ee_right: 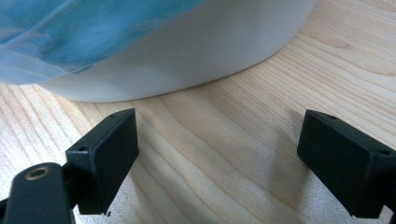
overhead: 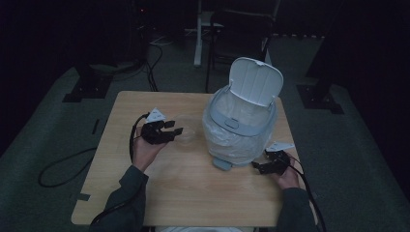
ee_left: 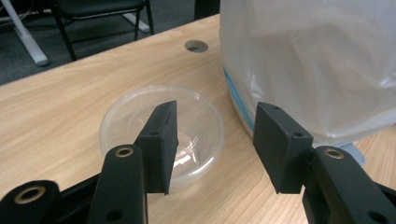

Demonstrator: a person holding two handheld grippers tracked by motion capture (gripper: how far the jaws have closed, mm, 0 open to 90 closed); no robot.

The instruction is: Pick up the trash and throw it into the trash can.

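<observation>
On the wooden table (overhead: pixel 159 193) stands a white bin (overhead: pixel 241 126) lined with a plastic bag, lid up, with a clear plastic bowl (ee_left: pixel 161 133) just left of it, plain in the left gripper view beneath the wide-open left gripper (ee_left: pixel 215 147), while the right gripper (ee_right: pixel 217 161), also wide, faces the bin's base; no writing is readable.

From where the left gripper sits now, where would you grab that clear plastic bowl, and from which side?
Probably by its thin rim, from above. The clear plastic bowl sits upright and open-topped on the table, wider than the left gripper opens, so one jaw inside and one outside the near wall suits it. The bin crowds one side.
</observation>
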